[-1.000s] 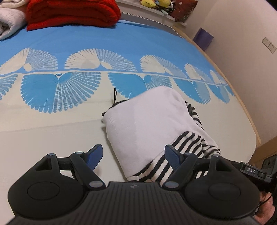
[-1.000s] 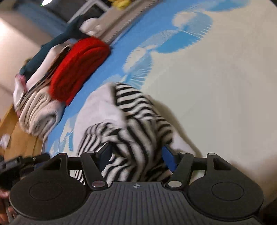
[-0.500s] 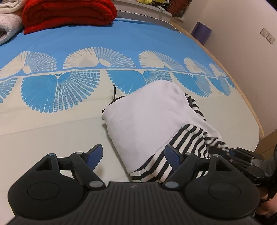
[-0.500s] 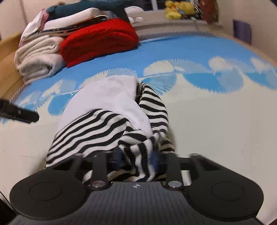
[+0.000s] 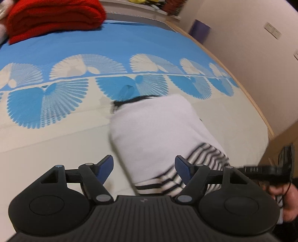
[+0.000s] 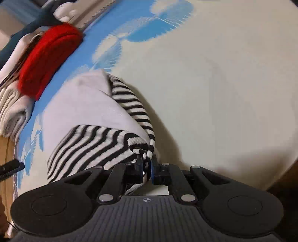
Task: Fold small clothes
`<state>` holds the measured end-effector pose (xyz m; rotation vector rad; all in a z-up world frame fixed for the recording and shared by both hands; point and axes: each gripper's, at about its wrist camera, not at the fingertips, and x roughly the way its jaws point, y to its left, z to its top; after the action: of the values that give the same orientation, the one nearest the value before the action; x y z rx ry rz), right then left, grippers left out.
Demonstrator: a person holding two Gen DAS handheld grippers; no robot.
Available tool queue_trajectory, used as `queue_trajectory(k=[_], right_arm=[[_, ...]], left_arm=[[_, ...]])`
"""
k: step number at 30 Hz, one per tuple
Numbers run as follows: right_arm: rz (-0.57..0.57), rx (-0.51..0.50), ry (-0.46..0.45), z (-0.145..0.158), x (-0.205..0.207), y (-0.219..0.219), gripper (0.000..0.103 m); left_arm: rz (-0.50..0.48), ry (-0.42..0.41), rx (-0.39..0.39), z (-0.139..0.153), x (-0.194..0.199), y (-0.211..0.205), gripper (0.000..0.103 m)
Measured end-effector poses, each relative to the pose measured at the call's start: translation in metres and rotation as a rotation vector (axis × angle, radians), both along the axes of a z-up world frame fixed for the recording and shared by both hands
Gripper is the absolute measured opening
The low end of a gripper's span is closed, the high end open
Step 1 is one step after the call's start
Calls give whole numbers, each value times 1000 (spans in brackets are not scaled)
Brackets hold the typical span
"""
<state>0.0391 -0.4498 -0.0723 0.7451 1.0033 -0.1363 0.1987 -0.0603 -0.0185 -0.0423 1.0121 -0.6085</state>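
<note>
A small garment, white with black-and-white striped sleeves (image 5: 156,130), lies folded on the bed; it also shows in the right wrist view (image 6: 93,119). My left gripper (image 5: 144,165) is open, its blue pads astride the garment's near edge, holding nothing. My right gripper (image 6: 147,167) is shut on a bunched striped part of the garment (image 6: 141,147) at its near corner. The right gripper's body (image 5: 268,170) and the hand holding it show at the right of the left wrist view.
The bed sheet (image 5: 55,141) is cream with a blue fan pattern. A folded red blanket (image 5: 52,16) and a pile of white and dark folded laundry (image 6: 13,104) lie at the far end. The bed's wooden edge (image 5: 260,113) and a wall are at the right.
My right gripper has closed on the striped part of the garment and tilted. My left gripper stayed open and moved closer over the garment's near edge.
</note>
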Motion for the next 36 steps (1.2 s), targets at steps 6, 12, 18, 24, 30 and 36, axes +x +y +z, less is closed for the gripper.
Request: queue_trajectory(k=[6,12,18,24,30,36], right_arm=[[-13,-140,-125,37,-11,-7,23],[212,-175,-439,72,-9,19,23],[324,-371,-39,-10,28,36,11],[259,-318,75,-30,25,13,2],[100,-342,-28,10,25,1,4],[119,-263,-197,74,60,-4,85]], left_arm=[[-237,13,-13,-9,-19,-33,44],[-466,124,83,-58,-37,-82,18],[-562,137,109,-73,-46,-110,19],[-260,7,-105,-22,9,-62,19],[-269,40,167,-77,14,-95,18],[-113,87,-30,-48,46,-68,66]])
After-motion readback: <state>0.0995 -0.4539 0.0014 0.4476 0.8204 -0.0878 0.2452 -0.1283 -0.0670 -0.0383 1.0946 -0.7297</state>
